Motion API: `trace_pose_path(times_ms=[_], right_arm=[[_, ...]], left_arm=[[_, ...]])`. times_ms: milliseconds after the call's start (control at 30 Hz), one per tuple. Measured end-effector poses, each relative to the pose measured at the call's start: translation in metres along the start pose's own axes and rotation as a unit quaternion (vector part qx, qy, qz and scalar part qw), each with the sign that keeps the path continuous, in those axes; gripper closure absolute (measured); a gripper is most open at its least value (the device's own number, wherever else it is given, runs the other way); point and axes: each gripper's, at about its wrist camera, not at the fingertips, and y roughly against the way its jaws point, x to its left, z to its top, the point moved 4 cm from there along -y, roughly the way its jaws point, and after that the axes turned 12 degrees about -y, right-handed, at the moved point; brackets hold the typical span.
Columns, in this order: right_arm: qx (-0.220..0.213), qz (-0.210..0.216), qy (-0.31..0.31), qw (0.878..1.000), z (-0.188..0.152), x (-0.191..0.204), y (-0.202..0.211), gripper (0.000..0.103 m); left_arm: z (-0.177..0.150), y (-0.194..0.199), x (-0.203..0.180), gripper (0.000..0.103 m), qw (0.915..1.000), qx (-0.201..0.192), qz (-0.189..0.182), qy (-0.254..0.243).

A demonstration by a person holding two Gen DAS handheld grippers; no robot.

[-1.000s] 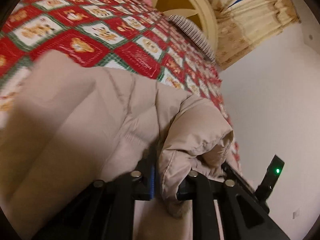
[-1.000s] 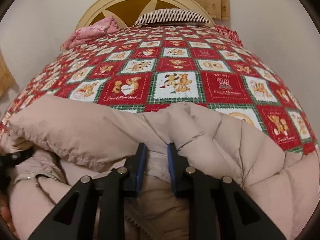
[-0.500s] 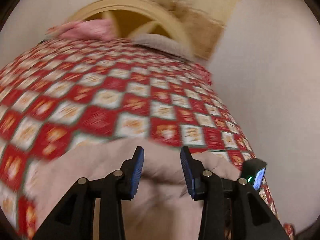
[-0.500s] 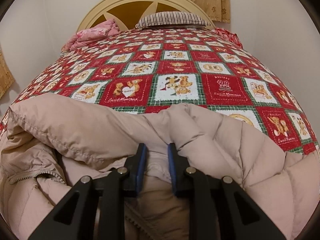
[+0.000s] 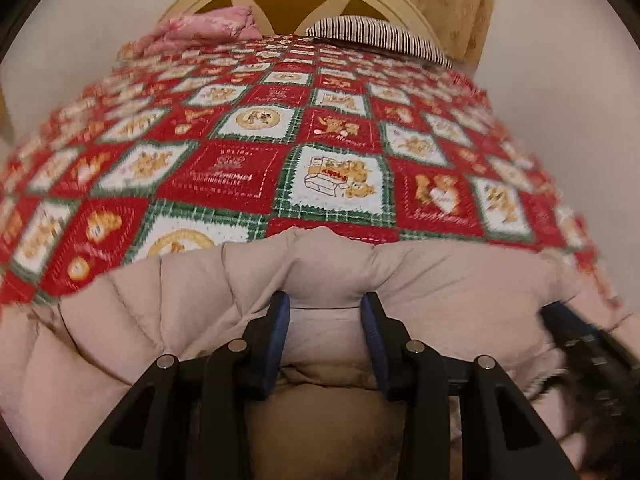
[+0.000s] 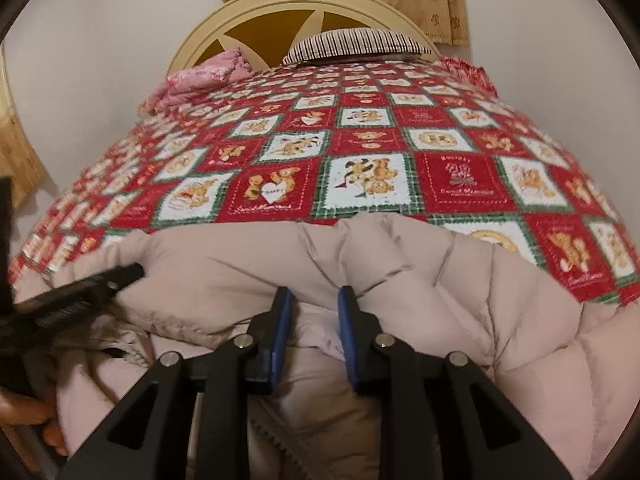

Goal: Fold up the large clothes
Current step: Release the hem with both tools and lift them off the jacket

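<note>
Beige quilted coat [image 5: 420, 280], bunched in a folded heap at the near end of the bed, on the red bear-patterned bedspread [image 5: 248, 176]. Left gripper [image 5: 325, 308]: fingers apart, straddling a puffy ridge of the coat, the pads not visibly pressing it. Right gripper [image 6: 312, 304], just beside the left over the same folded edge: its jaws have just been opening, a narrow gap with pale lining between them (whether they pinch it cannot be told). Beyond the coat lie a striped pillow [image 6: 356, 42], pink bedding [image 6: 200, 76] and the headboard [image 6: 280, 4]. Risk: the springy filling may unroll the fold once both grips are slack; a shallow regrip may catch only the outer layer.
</note>
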Motion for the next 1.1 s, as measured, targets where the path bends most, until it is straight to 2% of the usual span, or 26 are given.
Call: trace_pose_path(times_ms=[67,133,233,367,433,533,633,700,733,767,833,900,933,1000,1100], right_arm=[[0.018,0.03,-0.035,0.999,0.001,-0.008,-0.003,0.077],[0.035,0.037,-0.047,0.998,0.002,-0.01,-0.009,0.077],[0.038,-0.003,-0.013,0.999,0.0,0.001,-0.013,0.077],[0.032,-0.064,0.042,0.997,-0.002,0.018,-0.02,0.077],[0.028,-0.069,0.046,0.996,-0.003,0.017,-0.019,0.077],[0.025,-0.073,0.048,0.996,-0.003,0.015,-0.018,0.077],[0.033,-0.077,0.049,0.995,-0.003,0.014,-0.014,0.075],[0.049,-0.075,0.05,0.995,-0.002,0.016,-0.003,0.066],[0.045,-0.07,0.047,0.995,0.0,0.016,0.007,0.064],[0.023,-0.063,0.04,0.997,0.003,0.014,0.025,0.06],[-0.03,-0.034,0.025,0.999,0.006,0.01,0.07,0.049],[-0.071,0.002,0.008,0.997,0.002,0.0,0.127,0.034],[-0.084,0.014,0.008,0.996,-0.002,-0.005,0.15,0.033],[-0.119,0.025,0.019,0.992,-0.017,-0.017,0.206,0.029],[-0.16,0.01,0.05,0.986,-0.047,-0.033,0.283,0.024]], left_arm=[[0.003,-0.005,-0.007,0.063,0.9994,0.007,0.025,-0.024],[0.003,-0.008,-0.006,0.063,0.9993,0.008,0.025,-0.027],[-0.001,-0.007,0.003,0.063,1.0,0.004,0.001,-0.007],[0.0,-0.007,-0.001,0.063,0.9998,0.005,0.011,-0.014],[0.0,-0.007,-0.001,0.063,0.9999,0.004,0.007,-0.012],[0.001,-0.003,0.002,0.061,0.9999,0.004,-0.008,-0.004],[0.0,0.018,0.007,0.06,0.9985,0.019,-0.05,-0.009],[-0.002,0.042,0.014,0.06,0.9973,0.008,-0.073,-0.004],[-0.004,0.059,0.02,0.059,0.9963,-0.003,-0.086,-0.001],[-0.009,0.077,0.027,0.059,0.9953,-0.013,-0.095,-0.001],[-0.024,0.11,0.047,0.055,0.9944,-0.031,-0.102,0.003],[-0.052,0.148,0.071,0.049,0.9925,-0.055,-0.107,0.018],[-0.066,0.163,0.08,0.045,0.9917,-0.064,-0.109,0.025],[-0.094,0.189,0.095,0.043,0.9896,-0.078,-0.117,0.031],[-0.14,0.218,0.113,0.043,0.9907,-0.077,-0.109,0.029]])
